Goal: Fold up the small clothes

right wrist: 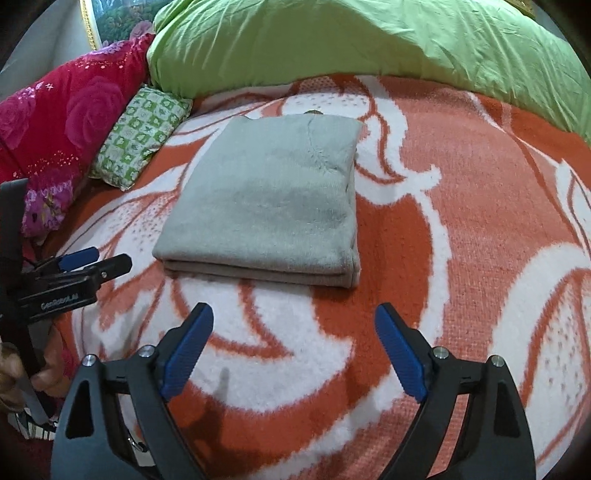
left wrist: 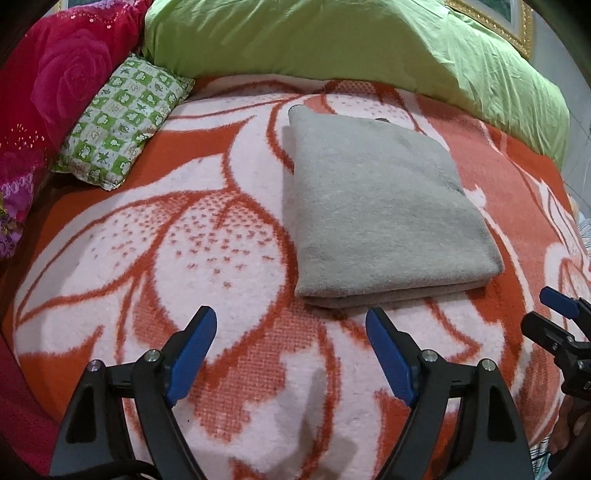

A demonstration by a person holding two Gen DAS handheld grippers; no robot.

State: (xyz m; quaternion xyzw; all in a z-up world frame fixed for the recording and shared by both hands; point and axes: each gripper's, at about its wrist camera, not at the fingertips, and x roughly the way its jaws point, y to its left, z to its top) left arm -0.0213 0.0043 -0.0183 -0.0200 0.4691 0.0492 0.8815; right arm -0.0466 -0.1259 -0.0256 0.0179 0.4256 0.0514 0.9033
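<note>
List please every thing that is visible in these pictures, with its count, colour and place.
folded cloth: one, grey, middle of the blanket, touching neither tongs
blanket: one, orange and white flowers, covers the bed
quilt: one, light green, behind the cloth
small pillow: one, green and white checks, far left
rose cover: one, magenta, left edge
gold frame: one, top corner, partly seen
left tongs: one, black with blue pads, open, near edge
right tongs: one, same colours, open, near edge
</note>
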